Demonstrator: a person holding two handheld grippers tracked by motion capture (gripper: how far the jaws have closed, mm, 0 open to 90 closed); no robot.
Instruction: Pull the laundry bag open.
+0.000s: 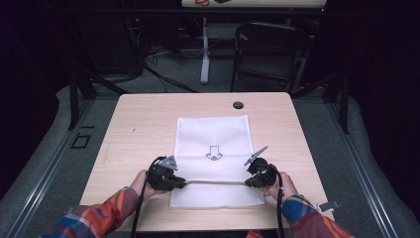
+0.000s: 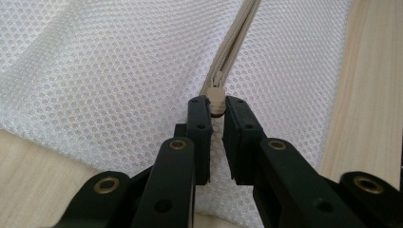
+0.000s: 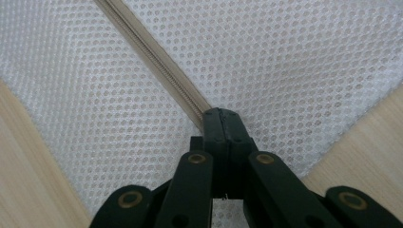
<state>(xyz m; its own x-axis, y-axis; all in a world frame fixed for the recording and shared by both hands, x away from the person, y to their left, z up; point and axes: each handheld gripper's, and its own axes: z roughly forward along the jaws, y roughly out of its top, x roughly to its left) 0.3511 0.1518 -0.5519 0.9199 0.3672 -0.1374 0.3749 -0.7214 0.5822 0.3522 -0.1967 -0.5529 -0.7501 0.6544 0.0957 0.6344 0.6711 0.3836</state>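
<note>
Looked like a lab or recording studio, not a home. Small wooden table point(image 1: 148, 129) stood inside a dark metal frame point(image 1: 79, 89), black surroundings on both sides, grey floor. Cables point(image 1: 158, 74) ran loose across the floor behind it, next to a folding chair point(image 1: 267, 49) and a white desk leg point(image 1: 204, 49).
</note>
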